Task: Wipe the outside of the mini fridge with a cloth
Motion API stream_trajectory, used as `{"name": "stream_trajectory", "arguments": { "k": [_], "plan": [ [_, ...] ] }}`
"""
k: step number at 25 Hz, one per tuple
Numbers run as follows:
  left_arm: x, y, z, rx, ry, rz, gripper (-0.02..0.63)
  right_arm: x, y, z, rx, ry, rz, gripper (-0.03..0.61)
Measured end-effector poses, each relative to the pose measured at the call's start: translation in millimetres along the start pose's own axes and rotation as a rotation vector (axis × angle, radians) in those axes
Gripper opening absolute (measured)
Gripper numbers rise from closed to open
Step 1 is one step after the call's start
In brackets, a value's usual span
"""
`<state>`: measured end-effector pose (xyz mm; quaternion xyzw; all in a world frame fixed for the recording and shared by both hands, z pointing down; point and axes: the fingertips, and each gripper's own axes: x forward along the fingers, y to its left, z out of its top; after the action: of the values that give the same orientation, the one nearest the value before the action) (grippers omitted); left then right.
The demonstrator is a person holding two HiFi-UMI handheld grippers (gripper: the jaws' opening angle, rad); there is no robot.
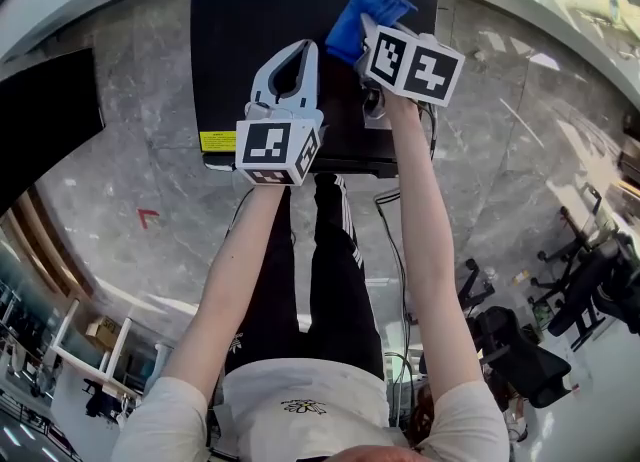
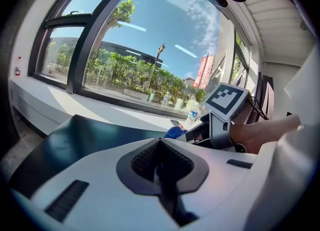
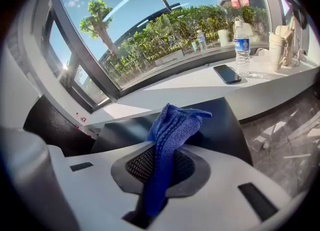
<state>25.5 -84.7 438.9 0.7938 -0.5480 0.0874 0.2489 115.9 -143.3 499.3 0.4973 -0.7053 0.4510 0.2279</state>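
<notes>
Your right gripper (image 1: 372,42) is clenched on the blue cloth (image 3: 172,130), which stands up from between the jaws and folds forward at its top. This gripper is over the far right part of the black top of the mini fridge (image 1: 255,40), near its back edge. Probably the cloth is just above the top and not pressed on it, but the views do not show this clearly. Your left gripper (image 1: 297,58) has its jaws closed together with nothing between them, and it is over the middle of the fridge top, nearer to you than the right one. A yellow label (image 1: 217,140) is at the fridge's near left corner. Behind the fridge, on the white sill (image 3: 190,87), are a water bottle (image 3: 241,45) and a phone (image 3: 226,73).
</notes>
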Motion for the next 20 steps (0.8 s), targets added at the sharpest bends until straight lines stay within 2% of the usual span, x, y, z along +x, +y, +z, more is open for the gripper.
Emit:
{"name": "stream_trajectory", "arguments": {
  "k": [10,20],
  "plan": [
    [11,-40,-13,0.022,0.026,-0.051,0.005,-22,-49,3,0.045,-0.029,-0.034,0.061],
    [21,-49,-21,0.030,0.043,-0.062,0.003,-32,-73,6,0.056,-0.054,-0.062,0.061]
  ]
}}
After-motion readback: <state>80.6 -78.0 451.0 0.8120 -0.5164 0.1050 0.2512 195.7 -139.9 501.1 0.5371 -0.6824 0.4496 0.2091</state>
